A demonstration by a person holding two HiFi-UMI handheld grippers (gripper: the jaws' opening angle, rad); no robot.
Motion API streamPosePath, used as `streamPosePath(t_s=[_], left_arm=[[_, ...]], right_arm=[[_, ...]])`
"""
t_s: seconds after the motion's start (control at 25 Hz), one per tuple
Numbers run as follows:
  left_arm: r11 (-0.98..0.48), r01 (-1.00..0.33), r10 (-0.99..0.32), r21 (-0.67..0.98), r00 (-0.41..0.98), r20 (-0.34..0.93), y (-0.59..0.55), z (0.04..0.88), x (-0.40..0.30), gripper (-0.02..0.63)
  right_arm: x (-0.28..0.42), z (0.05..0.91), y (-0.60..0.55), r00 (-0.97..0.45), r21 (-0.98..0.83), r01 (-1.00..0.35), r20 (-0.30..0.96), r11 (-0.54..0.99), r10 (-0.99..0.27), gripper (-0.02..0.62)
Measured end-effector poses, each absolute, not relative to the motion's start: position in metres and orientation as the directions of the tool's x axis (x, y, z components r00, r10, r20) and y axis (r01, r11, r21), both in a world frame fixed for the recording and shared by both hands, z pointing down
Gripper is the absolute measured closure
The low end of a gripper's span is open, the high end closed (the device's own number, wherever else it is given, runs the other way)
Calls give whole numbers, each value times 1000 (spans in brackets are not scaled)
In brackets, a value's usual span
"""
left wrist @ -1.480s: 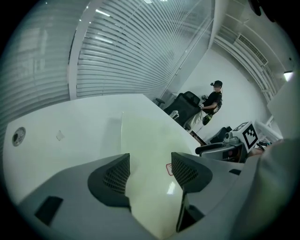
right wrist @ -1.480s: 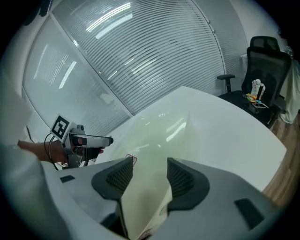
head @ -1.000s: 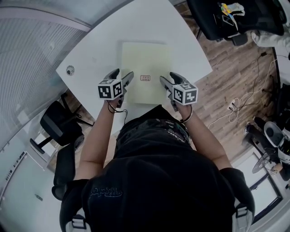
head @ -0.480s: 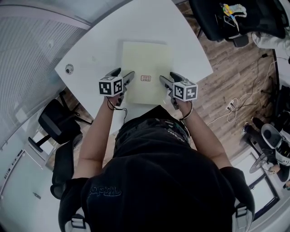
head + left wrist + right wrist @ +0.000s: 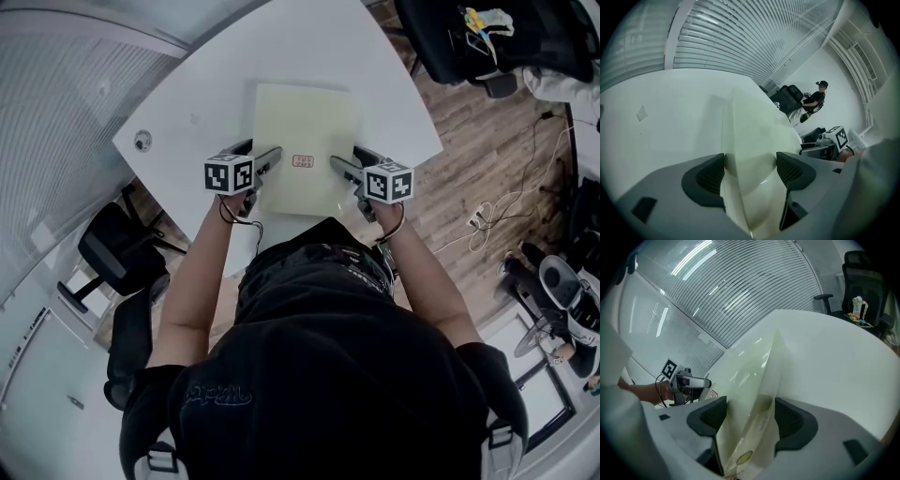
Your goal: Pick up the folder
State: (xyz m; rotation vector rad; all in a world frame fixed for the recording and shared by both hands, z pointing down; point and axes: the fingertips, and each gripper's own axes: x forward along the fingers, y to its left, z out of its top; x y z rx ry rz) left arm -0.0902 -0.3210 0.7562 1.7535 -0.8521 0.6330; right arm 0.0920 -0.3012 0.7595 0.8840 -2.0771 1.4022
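On the white table (image 5: 202, 98), the left gripper (image 5: 258, 152) and right gripper (image 5: 349, 159) straddle side edges of the folder (image 5: 305, 127) — jaws apart, unclamped, the right's just opened wider

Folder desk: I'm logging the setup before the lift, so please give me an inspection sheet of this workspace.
Surface: white table with a rounded edge.
Job's things: pale yellow folder on the table near the person, with a small red label on it.
Clutter: one small round fitting at the table's left corner.
Grippers: left gripper open, folder's edge between its fingers. Right gripper open, having just been opening, folder's edge between its fingers.
Cables: white cords on the floor at the right.
Surroundings: wood floor, black office chairs, blinds, a person far off.
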Motion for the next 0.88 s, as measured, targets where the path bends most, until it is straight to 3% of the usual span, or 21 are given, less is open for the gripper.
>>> streamPosePath(t_s=[0.6,0.88], left_arm=[[-159,-708,-190,688,706,682,-323,766,-90,233],[-146,-719,-207,679,694,690,-322,766,-91,233]], right_arm=[[89,770,-301,-760,-724,-650,618,233,-202,267],[90,768,-301,-743,-715,-670,644,200,-182,267]])
